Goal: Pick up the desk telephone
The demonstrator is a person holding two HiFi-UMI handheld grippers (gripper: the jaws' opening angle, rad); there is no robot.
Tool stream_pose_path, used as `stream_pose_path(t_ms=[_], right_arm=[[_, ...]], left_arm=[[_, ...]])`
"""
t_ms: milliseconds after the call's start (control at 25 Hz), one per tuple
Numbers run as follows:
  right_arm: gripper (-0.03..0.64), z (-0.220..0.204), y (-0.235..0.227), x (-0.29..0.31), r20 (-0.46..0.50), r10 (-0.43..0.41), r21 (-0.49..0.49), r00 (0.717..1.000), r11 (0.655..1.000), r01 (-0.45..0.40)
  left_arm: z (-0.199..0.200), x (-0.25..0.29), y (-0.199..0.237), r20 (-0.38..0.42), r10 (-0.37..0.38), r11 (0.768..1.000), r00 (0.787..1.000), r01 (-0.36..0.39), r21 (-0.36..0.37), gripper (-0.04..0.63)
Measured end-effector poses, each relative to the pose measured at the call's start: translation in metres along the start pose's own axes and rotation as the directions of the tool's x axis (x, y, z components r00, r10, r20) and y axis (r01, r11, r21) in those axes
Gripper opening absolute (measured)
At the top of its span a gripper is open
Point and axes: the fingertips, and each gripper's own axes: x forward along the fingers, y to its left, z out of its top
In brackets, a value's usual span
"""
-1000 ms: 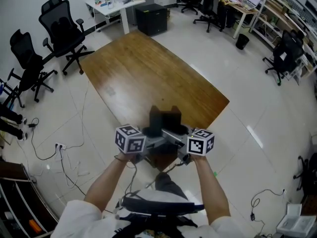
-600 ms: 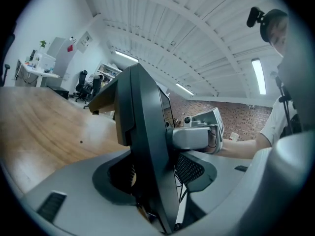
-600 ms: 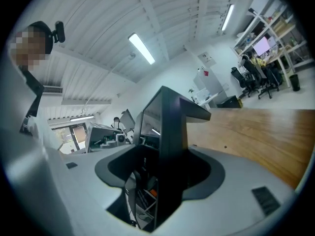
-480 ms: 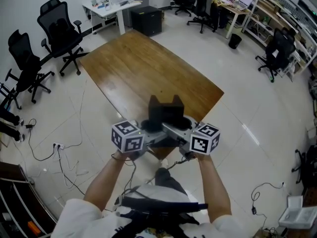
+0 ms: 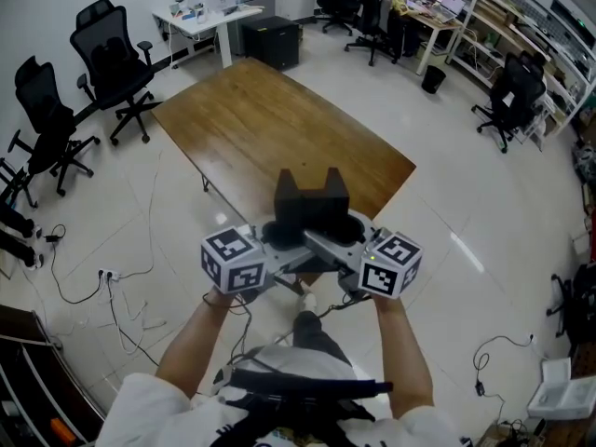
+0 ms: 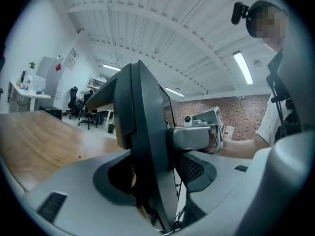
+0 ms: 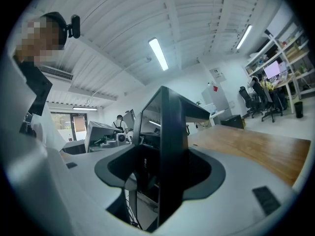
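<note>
The desk telephone [image 5: 312,208] is black, with a two-pointed upper edge, and hangs in the air over the near edge of the wooden table [image 5: 270,128]. My left gripper [image 5: 277,242] clamps its left side and my right gripper [image 5: 348,242] its right side. In the left gripper view the phone's dark body [image 6: 145,146] stands edge-on in the notch of my left gripper [image 6: 147,181], with the other gripper [image 6: 199,134] beyond it. Seen from the right gripper view, the phone [image 7: 165,151] fills my right gripper [image 7: 165,181] the same way. A thin cord [image 5: 321,307] trails below.
Black office chairs [image 5: 112,54] stand at the left of the table. Behind it are a white desk with a printer [image 5: 209,3] and a black cabinet [image 5: 270,40]. More chairs [image 5: 507,101] and shelves are at the right. Cables [image 5: 112,287] lie on the floor at the left.
Both grippers have risen together with the telephone between them. It now sits higher above the table's near edge and looks larger in the head view.
</note>
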Motion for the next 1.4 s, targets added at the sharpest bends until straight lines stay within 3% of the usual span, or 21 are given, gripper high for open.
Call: stream_pose_path(t_ms=[480, 760, 1400], right_arm=[[0.298, 0.038, 0.061, -0.024, 0.098, -0.014, -0.138, 0.995, 0.99, 0.028], [0.298, 0.046, 0.078, -0.031, 0.149, -0.012, -0.168, 0.989, 0.985, 0.038], [0.298, 0.04, 0.075, -0.032, 0.142, -0.019, -0.155, 0.99, 0.987, 0.041]], left_arm=[[0.038, -0.028, -0.057, 0.048, -0.053, 0.989, 0.997, 0.045, 0.141, 0.233], [0.048, -0.036, -0.07, 0.049, -0.055, 0.976, 0.997, 0.043, 0.211, 0.233], [0.041, -0.033, -0.072, 0.029, -0.06, 0.981, 0.998, 0.053, 0.186, 0.233]])
